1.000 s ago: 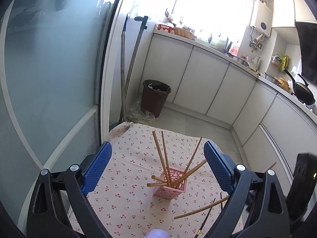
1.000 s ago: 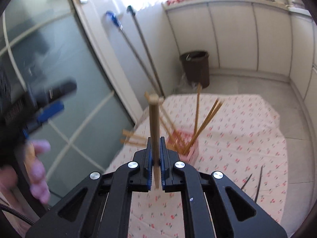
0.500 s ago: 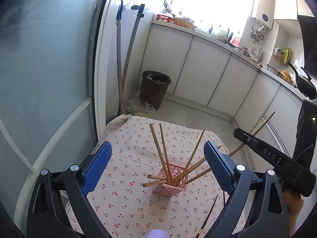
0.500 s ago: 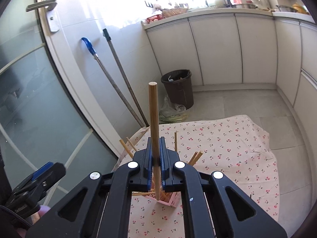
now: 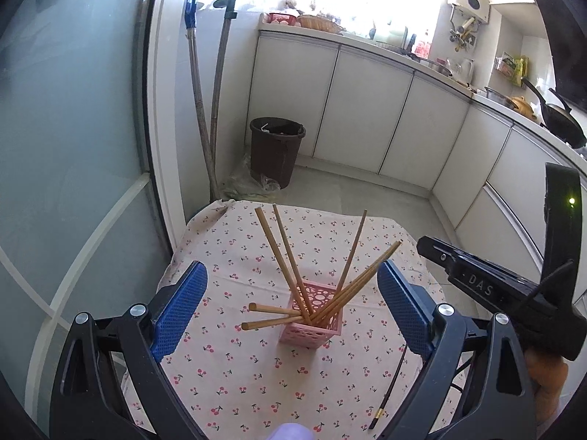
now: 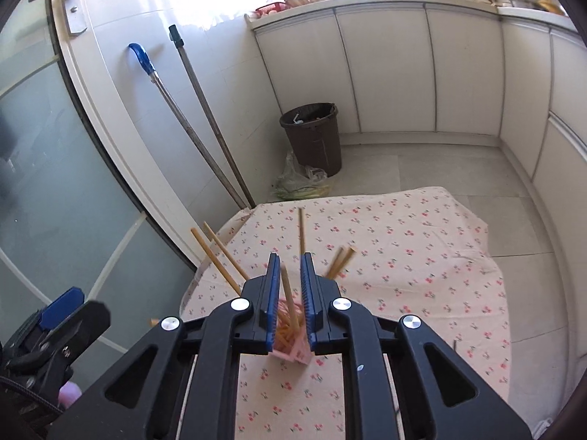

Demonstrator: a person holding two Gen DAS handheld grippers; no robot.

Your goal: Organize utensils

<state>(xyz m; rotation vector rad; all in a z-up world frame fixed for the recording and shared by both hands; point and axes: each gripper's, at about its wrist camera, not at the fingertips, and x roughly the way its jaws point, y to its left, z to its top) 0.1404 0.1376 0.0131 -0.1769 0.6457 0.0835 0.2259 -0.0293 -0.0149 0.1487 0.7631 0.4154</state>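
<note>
A pink perforated holder stands on the cherry-print tablecloth with several wooden chopsticks leaning out of it. My left gripper is wide open and empty, held above and in front of the holder. My right gripper hovers just over the holder; its jaws stand slightly apart with a wooden chopstick loose between them, its lower end in the holder. The right gripper's body also shows at the right of the left wrist view. A dark chopstick lies on the cloth right of the holder.
A brown waste bin and a plastic bag sit on the floor beyond the table. Two long-handled tools lean in the corner by the glass door. White cabinets run along the back and right.
My right gripper moved down over the holder and its jaws parted, letting the wooden chopstick slide down into the holder. The left gripper stayed open, shifting only slightly.
</note>
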